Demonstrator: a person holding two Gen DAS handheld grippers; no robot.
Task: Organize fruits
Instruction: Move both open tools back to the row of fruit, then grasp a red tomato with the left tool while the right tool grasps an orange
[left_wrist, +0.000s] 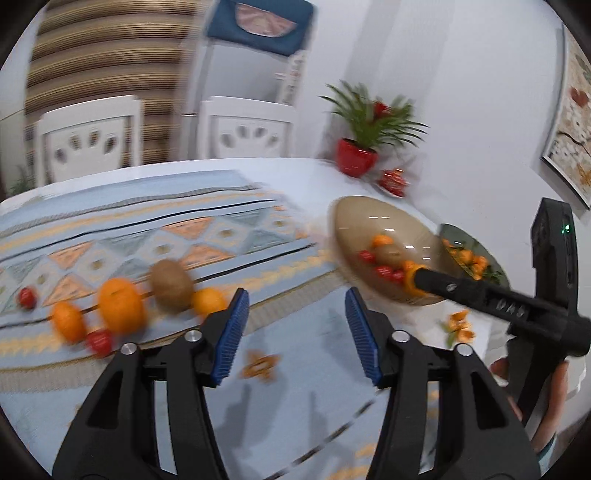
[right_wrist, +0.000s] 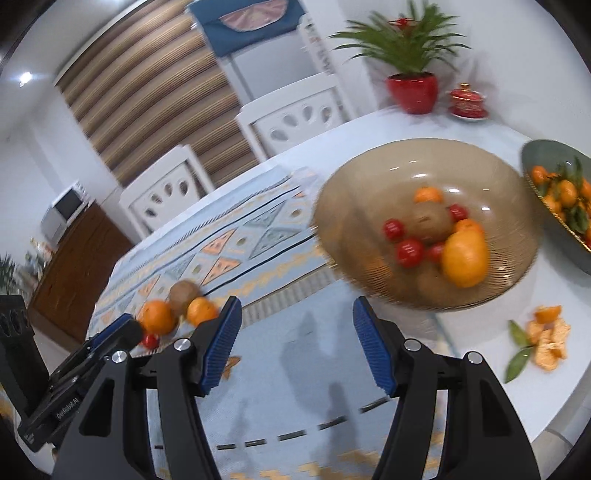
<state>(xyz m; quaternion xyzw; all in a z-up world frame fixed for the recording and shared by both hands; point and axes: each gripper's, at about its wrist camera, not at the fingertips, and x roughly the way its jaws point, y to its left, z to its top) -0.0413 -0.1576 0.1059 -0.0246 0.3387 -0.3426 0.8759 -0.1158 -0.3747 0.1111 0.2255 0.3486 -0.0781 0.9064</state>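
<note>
Both grippers, left gripper (left_wrist: 295, 328) and right gripper (right_wrist: 297, 341), are wide open and hold nothing. The brown glass bowl (right_wrist: 369, 166) with fruits is ahead-right of the right one; a brown kiwi (left_wrist: 171, 284) lies ahead-left of the left one.

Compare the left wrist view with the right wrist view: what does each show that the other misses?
Only the left wrist view shows the far-left tomato on the runner and a hand holding the right gripper, which reaches over the bowl's rim.

Only the right wrist view shows the big orange lying in the brown bowl, the microwave and the wooden cabinet.

Both show the brown bowl, the kiwi among loose oranges, the green dish of mandarins, the peel scraps and the red-potted plant.
</note>
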